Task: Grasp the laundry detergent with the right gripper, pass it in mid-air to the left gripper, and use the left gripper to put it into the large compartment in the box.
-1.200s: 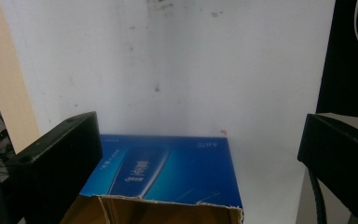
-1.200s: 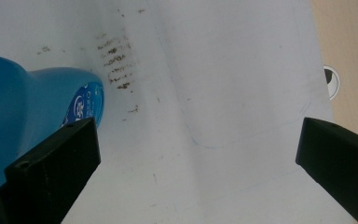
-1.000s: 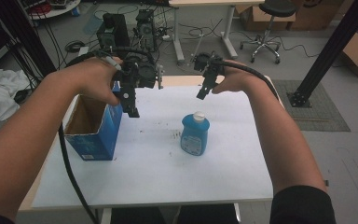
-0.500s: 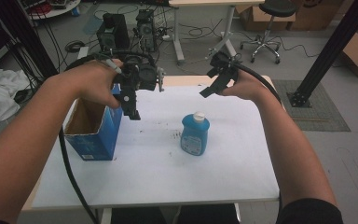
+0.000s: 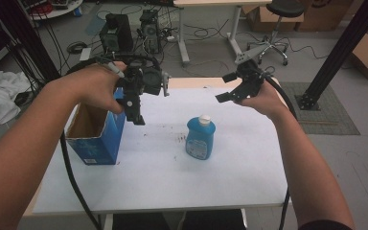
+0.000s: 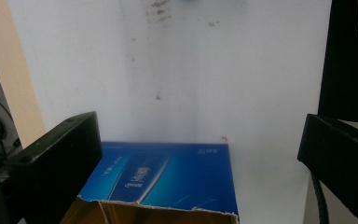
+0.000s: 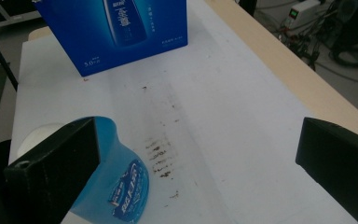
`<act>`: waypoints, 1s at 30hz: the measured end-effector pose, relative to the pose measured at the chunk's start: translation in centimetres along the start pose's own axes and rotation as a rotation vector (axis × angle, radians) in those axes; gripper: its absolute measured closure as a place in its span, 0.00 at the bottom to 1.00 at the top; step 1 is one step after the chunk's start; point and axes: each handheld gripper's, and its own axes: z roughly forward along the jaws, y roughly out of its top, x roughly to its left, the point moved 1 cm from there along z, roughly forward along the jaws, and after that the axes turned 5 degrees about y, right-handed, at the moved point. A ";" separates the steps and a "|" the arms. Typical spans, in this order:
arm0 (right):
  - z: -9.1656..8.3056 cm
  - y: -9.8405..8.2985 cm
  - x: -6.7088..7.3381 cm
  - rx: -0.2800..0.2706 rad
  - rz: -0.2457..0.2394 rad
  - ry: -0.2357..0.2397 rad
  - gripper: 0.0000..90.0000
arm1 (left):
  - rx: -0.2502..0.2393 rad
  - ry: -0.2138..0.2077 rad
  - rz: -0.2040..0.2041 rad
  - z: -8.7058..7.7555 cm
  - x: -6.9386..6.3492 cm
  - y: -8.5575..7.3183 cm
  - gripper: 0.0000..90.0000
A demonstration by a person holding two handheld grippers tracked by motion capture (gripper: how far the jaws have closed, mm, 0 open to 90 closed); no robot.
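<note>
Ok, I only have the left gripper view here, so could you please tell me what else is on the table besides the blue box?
Observer: A blue bottle with a white cap stands upright on the white table, apart from the blue box and to its right in the high view.
Operator: Thank you. Is the right gripper holding it?
Observer: No. The right gripper is in the air beyond the bottle, its jaws wide apart with nothing between them.
Operator: And is my box open?
Observer: Yes. Its top is open and the brown inside shows; the left gripper hangs beside its right edge, jaws apart.
</note>
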 end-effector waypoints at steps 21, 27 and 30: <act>-2.0 -5.8 5.5 -0.075 -0.101 -0.009 0.00 | -0.003 0.007 0.008 -0.2 -0.6 -0.3 0.00; -1.6 -7.1 6.7 -0.064 -0.113 -0.003 0.00 | -0.006 0.012 0.003 -0.2 -0.7 -0.4 0.00; -0.6 -7.9 7.4 -0.052 -0.124 0.006 0.00 | -0.005 0.014 0.009 -0.3 -0.8 -0.3 0.00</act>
